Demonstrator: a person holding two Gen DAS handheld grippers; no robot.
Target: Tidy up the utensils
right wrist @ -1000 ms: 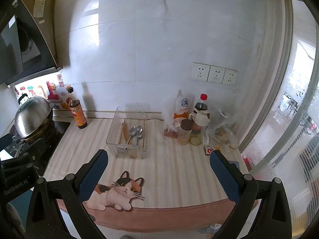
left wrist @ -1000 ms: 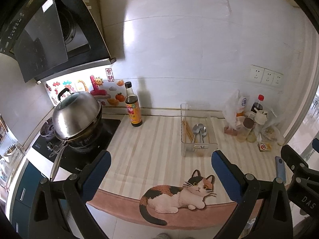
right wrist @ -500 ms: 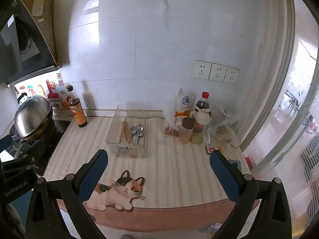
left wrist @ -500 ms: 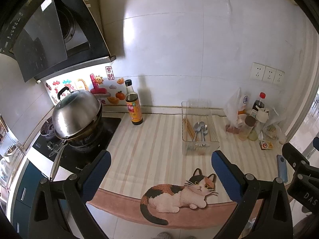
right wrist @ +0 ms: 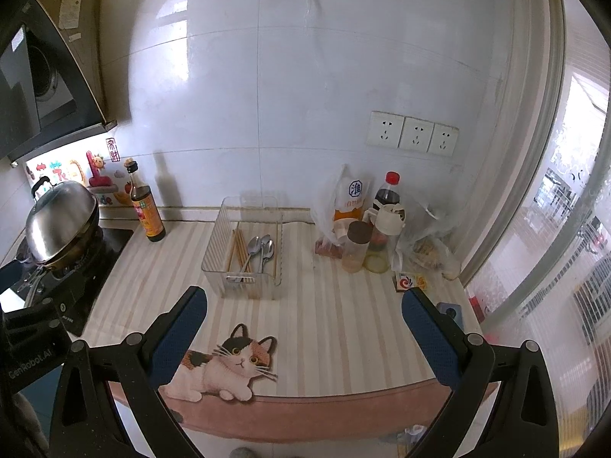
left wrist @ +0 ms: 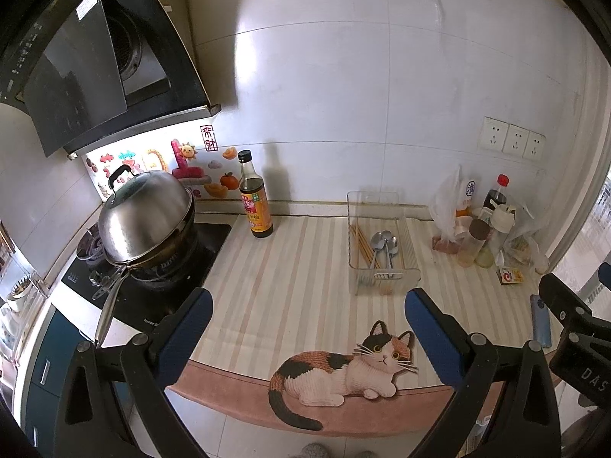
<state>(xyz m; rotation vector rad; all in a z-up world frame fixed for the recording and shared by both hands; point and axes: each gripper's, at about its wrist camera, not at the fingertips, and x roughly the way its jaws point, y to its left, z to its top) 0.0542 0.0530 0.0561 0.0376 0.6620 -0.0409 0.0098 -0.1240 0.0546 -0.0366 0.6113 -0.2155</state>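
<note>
A clear plastic utensil tray (left wrist: pixel 414 267) (right wrist: pixel 214 248) stands on the striped counter mat near the back wall. Inside it lie wooden chopsticks (left wrist: pixel 361 242) (right wrist: pixel 236 246) on the left and metal spoons (left wrist: pixel 383 244) (right wrist: pixel 261 248) beside them. My left gripper (left wrist: pixel 307 305) is open and empty, held above the counter's front edge, well short of the tray. My right gripper (right wrist: pixel 303 305) is open and empty, also back from the tray. Each gripper's body shows at the edge of the other's view.
A soy sauce bottle (left wrist: pixel 255 196) (right wrist: pixel 147 206) stands left of the tray. A lidded steel wok (left wrist: pixel 147 221) sits on the black hob (left wrist: pixel 152 297). Bottles, a jar and plastic bags (right wrist: pixel 376 229) crowd the right. A small box (right wrist: pixel 410 281) and blue phone (left wrist: pixel 540 320) lie there.
Both views have shifted slightly; the counter and tray sit a little lower in frame and marginally nearer. Both grippers stay open and empty; nothing on the counter moved.
</note>
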